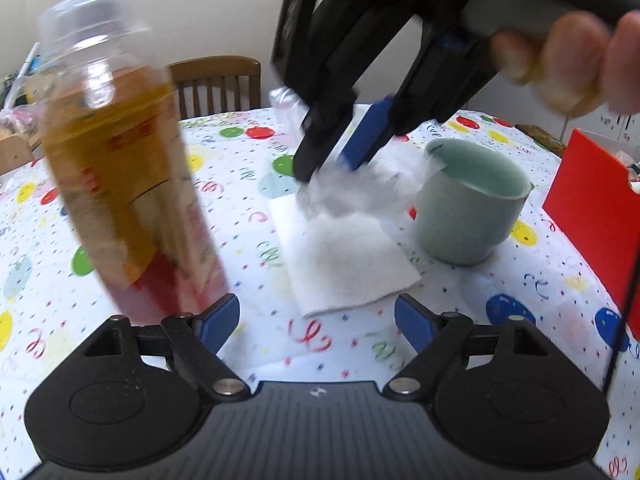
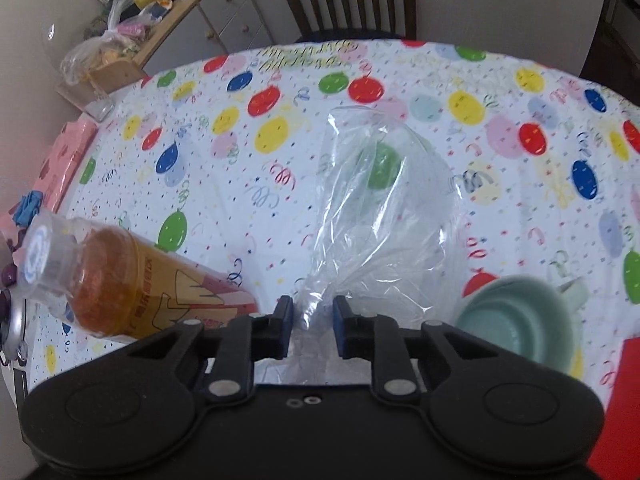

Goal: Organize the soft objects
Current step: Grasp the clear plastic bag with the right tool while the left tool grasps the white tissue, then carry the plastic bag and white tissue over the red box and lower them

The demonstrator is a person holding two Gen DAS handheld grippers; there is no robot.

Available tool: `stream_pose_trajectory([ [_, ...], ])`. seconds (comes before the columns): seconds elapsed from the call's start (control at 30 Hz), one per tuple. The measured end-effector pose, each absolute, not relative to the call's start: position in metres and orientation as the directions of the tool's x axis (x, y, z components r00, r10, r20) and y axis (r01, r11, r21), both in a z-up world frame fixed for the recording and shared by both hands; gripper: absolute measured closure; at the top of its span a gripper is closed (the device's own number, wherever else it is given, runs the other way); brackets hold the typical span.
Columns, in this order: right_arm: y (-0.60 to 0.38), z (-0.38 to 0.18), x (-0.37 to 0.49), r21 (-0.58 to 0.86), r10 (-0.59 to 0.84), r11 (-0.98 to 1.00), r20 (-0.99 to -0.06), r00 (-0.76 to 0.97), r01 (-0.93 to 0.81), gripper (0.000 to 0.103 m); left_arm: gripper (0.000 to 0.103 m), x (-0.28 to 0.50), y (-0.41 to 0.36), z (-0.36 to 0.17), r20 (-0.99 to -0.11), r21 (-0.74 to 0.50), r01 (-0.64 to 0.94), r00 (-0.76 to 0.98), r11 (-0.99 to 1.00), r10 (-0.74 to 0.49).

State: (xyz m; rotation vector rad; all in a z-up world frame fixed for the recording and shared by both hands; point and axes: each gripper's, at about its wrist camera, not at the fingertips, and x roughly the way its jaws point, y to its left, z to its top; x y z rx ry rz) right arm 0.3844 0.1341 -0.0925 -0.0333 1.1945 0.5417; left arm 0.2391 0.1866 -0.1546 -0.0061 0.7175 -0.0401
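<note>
A white folded paper napkin (image 1: 344,256) lies on the balloon-print tablecloth ahead of my left gripper (image 1: 316,322), which is open and empty just short of it. My right gripper (image 2: 311,330) is shut on a clear plastic bag (image 2: 380,216) and holds it above the table. In the left wrist view the right gripper (image 1: 340,160) hangs over the napkin's far edge with the blurred bag (image 1: 360,188) below its fingers. The bag drapes forward over the cloth in the right wrist view.
A plastic bottle of amber drink (image 1: 124,184) stands at the left, also seen in the right wrist view (image 2: 132,280). A pale green mug (image 1: 472,204) stands right of the napkin. A red box (image 1: 596,216) is at far right. A wooden chair (image 1: 218,84) stands behind the table.
</note>
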Motion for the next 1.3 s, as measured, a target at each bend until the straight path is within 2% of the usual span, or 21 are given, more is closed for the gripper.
stream_pose_trajectory([
  [0.27,0.105,-0.074,0.389,0.280,0.405,0.880,-0.864,0.299,-0.385,0.083,0.020,0.276,0.173,-0.162,-0.683,-0.051,0.069,0.725,0.996,-0.085],
  [0.5,0.088,-0.067,0.383,0.297,0.421,0.879,-0.851,0.314,-0.374,0.083,0.022,0.293,0.167,-0.171,-0.710,-0.039,0.023,0.703,0.999,-0.043],
  [0.57,0.081,-0.065,0.381,0.298,0.421,0.880,-0.849,0.320,-0.369,0.083,0.031,0.294,0.167,-0.172,-0.710,-0.035,0.011,0.704,0.999,-0.032],
  [0.67,0.072,-0.063,0.379,0.306,0.424,0.883,-0.845,0.326,-0.357,0.083,0.053,0.296,0.166,-0.170,-0.707,-0.009,-0.018,0.707,1.000,0.007],
  [0.7,0.070,-0.062,0.378,0.308,0.426,0.883,-0.843,0.327,-0.354,0.083,0.067,0.297,0.167,-0.169,-0.705,-0.010,-0.021,0.709,1.000,0.008],
  [0.8,0.063,-0.059,0.375,0.318,0.433,0.882,-0.837,0.334,-0.347,0.083,0.087,0.299,0.169,-0.166,-0.706,-0.007,-0.029,0.708,1.000,0.016],
  [0.83,0.060,-0.058,0.374,0.319,0.435,0.882,-0.835,0.336,-0.347,0.083,0.090,0.301,0.171,-0.165,-0.710,-0.017,-0.036,0.705,0.999,0.013],
  [1.0,0.050,-0.052,0.366,0.326,0.443,0.879,-0.827,0.347,-0.347,0.083,0.095,0.301,0.179,-0.162,-0.708,-0.033,-0.068,0.706,0.997,0.025],
  [1.3,0.013,-0.041,0.344,0.340,0.459,0.875,-0.808,0.369,-0.344,0.083,0.095,0.282,0.179,-0.137,-0.685,-0.049,-0.069,0.729,0.996,0.017],
])
